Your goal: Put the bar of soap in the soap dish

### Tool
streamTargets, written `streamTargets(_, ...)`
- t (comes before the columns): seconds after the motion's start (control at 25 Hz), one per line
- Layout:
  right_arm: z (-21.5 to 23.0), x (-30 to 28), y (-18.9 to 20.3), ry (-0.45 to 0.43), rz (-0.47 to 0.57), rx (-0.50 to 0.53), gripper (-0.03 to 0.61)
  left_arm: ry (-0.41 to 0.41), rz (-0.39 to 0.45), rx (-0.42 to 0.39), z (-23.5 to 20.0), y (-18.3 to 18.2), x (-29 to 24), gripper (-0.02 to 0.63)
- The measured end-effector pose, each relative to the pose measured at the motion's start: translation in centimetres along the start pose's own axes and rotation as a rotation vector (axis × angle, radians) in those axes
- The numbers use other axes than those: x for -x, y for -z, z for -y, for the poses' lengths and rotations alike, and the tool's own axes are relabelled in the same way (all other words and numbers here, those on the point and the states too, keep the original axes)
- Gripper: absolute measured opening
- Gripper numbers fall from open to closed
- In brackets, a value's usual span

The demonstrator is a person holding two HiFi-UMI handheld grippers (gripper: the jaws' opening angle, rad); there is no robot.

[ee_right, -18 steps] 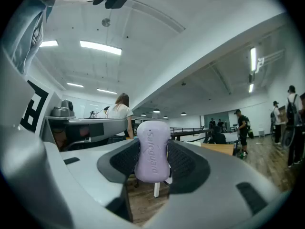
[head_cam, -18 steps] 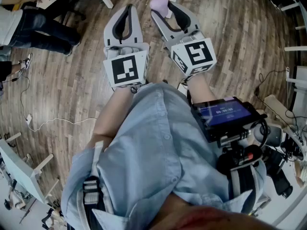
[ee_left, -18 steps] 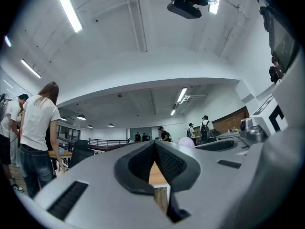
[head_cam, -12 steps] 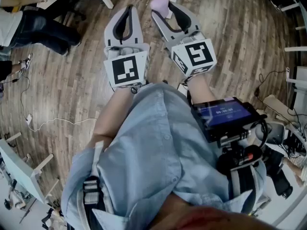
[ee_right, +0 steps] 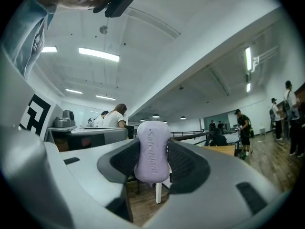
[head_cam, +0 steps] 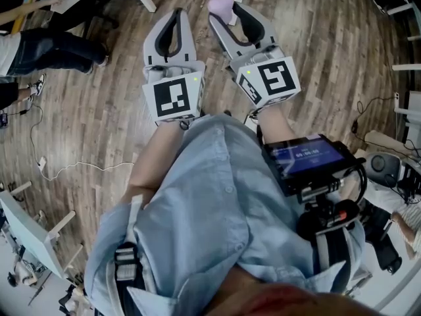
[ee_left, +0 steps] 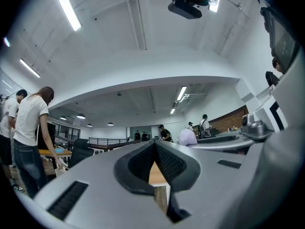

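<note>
Two grippers hovering side by side, upper centre of head view, above wooden floor. First, left gripper: clenching empty, jaws meeting at tips. Second, right gripper: grasping lilac Safeguard soap bar, pinching it upright between both jaws, centre of right gripper view, top centre of head view.

Bright, even indoor light from long ceiling strips, barely any shadows. Both gripper views are heavy fisheye with black rounded corners; nearest parts go soft. Head view's sharp-ish, wood floor bends at the edges.
</note>
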State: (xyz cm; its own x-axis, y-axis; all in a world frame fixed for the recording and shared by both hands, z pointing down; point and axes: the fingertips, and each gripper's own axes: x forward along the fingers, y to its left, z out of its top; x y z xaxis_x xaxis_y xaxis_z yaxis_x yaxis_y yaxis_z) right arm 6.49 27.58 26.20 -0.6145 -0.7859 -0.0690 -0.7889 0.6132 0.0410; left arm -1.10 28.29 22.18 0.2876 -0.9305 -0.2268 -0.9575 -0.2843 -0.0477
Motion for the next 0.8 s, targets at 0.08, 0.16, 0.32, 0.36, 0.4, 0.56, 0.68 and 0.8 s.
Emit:
streamTargets(0.08,-0.2,0.1,-0.1,-0.004,0.001,0.001,0.193,-0.003,-0.006,0.001,0.0,0.2,0.2,0.008)
streamTargets(0.16,-0.1,0.3,-0.1,-0.005,0.002,0.004,0.193,-0.005,-0.011,0.005,0.1,0.4,0.2,0.008)
streamTargets(0.32,1.7,0.2,-0.1,-0.014,0.017,0.005,0.192,-0.009,-0.006,-0.002,1.2,0.6,-1.2,0.008)
streamTargets(0.36,2.2,0.1,-0.1,-0.019,0.018,0.004,0.192,-0.012,-0.008,-0.004,1.4,0.7,-1.7,0.008)
streamTargets(0.4,2.7,-0.1,0.0,-0.024,0.017,0.003,0.192,-0.016,-0.010,-0.003,1.6,0.9,-2.2,0.008)
streamTargets(0.56,3.1,0.1,0.2,-0.055,0.009,-0.003,0.190,-0.045,-0.024,0.010,1.7,1.5,-2.7,0.008)
streamTargets(0.68,3.4,-0.1,0.1,-0.071,0.013,-0.008,0.190,-0.058,-0.020,0.003,1.5,1.3,-3.2,0.008)
streamTargets(0.8,3.6,-0.9,0.3,-0.073,0.014,-0.016,0.190,-0.058,-0.021,-0.001,1.0,1.5,-3.8,0.008)
